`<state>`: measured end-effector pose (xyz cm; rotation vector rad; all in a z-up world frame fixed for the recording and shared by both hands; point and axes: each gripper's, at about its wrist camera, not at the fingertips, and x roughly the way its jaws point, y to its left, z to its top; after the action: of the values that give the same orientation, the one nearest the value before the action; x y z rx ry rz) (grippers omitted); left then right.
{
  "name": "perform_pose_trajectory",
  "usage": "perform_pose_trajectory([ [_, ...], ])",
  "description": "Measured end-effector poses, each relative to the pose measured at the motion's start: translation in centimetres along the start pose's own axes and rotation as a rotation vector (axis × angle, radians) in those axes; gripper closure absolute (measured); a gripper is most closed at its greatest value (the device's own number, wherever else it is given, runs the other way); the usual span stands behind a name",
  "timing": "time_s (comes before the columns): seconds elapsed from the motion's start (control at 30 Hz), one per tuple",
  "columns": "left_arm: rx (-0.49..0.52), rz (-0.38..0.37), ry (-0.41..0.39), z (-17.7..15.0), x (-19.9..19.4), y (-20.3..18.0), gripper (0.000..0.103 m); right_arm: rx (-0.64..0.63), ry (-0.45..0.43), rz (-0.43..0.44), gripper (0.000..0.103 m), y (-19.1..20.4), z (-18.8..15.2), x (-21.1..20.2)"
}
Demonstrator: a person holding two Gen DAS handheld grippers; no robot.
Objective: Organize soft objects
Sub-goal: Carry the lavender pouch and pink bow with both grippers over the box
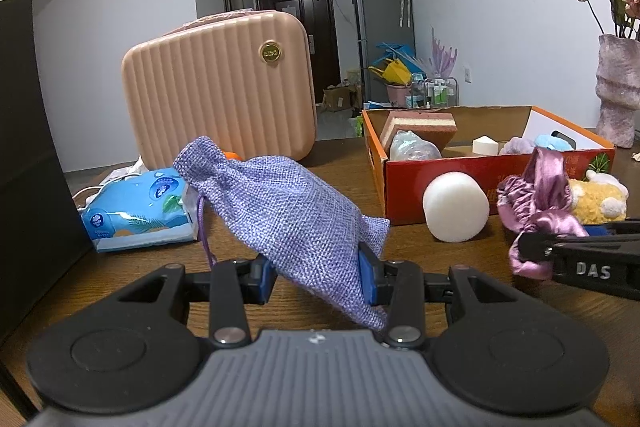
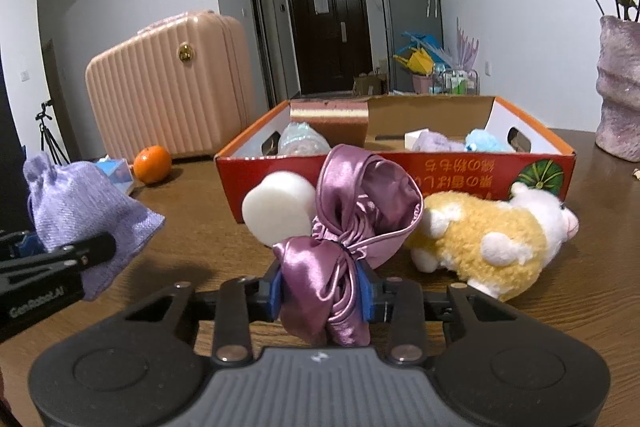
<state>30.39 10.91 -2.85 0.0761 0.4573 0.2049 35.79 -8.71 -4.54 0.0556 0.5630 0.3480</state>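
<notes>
Pouch (image 1: 288, 211) clamped in left gripper (image 1: 318, 279).

lilac woven pouch (image 1: 280, 203), shiny mauve satin bonnet (image 2: 352, 227), red-orange box (image 2: 400, 167), ribbed peach suitcase (image 1: 220, 87), yellow-white plush (image 2: 492, 239)

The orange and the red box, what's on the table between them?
Nothing. In the right wrist view, only bare brown table lies between the orange and the red box. The left wrist view hides the orange behind the purple bag.
</notes>
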Motion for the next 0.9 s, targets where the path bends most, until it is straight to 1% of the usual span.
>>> perform_pose_trajectory([
  [0.17,-0.006,0.013,-0.019,0.0,-0.3,-0.3,0.062,0.004,-0.039,0.007,0.068,-0.6,0.2,-1.0],
  [0.33,-0.037,0.008,-0.023,0.2,-0.5,-0.6,0.062,0.013,-0.071,0.014,0.068,-1.3,0.4,-1.7],
  [0.57,-0.053,-0.006,-0.053,0.8,-1.1,-2.0,0.062,0.02,-0.118,0.014,0.068,-2.1,0.7,-2.5],
  [0.9,-0.06,-0.017,-0.065,1.7,-0.8,-4.5,0.062,0.029,-0.16,0.015,0.068,-3.5,1.5,-2.8],
])
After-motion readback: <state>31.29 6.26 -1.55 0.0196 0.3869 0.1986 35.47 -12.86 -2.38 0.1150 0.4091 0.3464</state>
